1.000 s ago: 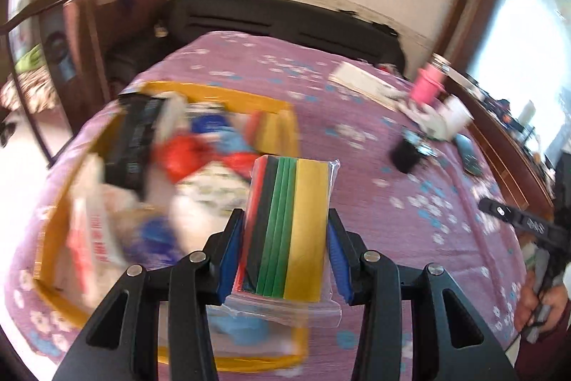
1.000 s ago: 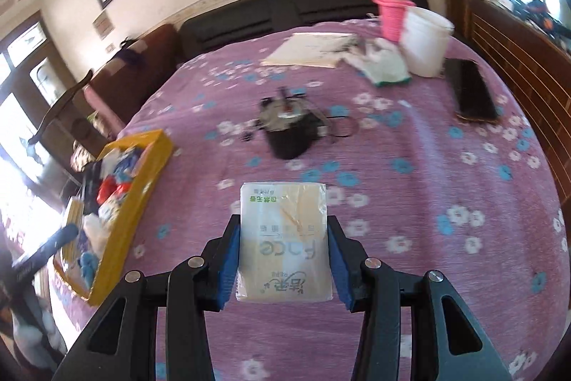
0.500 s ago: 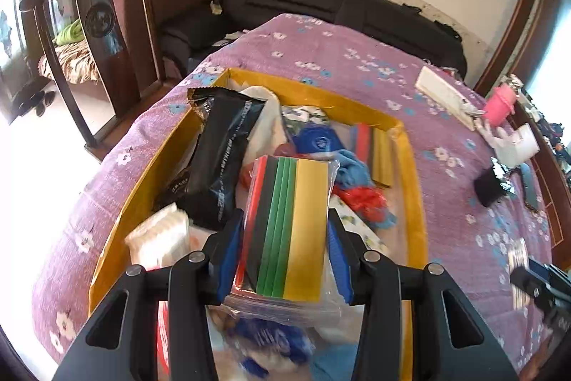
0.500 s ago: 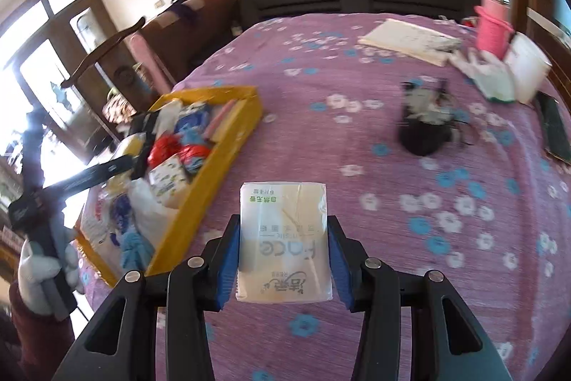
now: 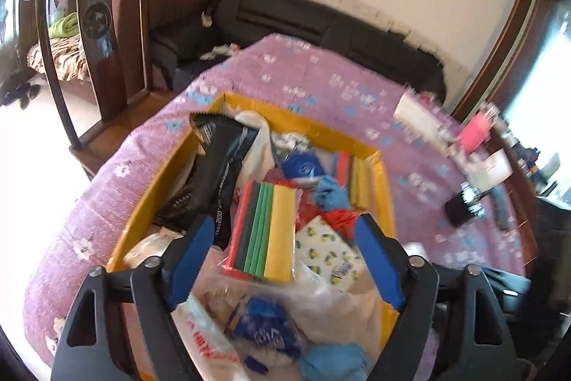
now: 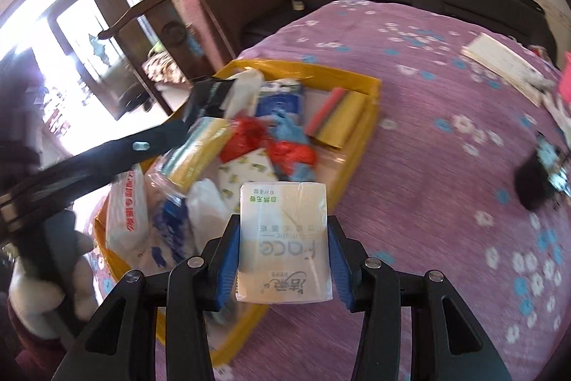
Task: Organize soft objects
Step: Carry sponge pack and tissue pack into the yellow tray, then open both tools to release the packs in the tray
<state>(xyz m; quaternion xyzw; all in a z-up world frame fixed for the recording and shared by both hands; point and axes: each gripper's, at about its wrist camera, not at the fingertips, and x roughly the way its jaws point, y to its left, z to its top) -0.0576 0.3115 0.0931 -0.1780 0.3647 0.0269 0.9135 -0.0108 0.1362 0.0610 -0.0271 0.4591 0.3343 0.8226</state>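
The tabletop (image 6: 446, 116), under a purple flowered cloth, lay ahead of both tools, and the yellow box (image 5: 387, 174) on it was already crowded with soft goods. The step in hand looked like dropping items into that box, one from each side.

The left hand-held gripper (image 5: 282, 259) hung over the box with its blue pads well apart; its jaws had just been opening, and the bagged stack of coloured sponges (image 5: 266, 231) lay between them but free of both pads, resting on the heap of bags below. That release seemed done. A black packet (image 5: 221, 174) lay just left of the sponges, and a lemon-print pack (image 5: 328, 252) just right.

The right hand-held gripper (image 6: 283, 252) was clamped on a tissue pack (image 6: 283, 238), pads pressing both its sides, and the pack hung at the box's near right edge, partly above the cloth rather than the heap.

Next, judging from this, the right tool needed to carry the pack further left over the box before letting go, while the left one cleared out of its way, since the two were close.
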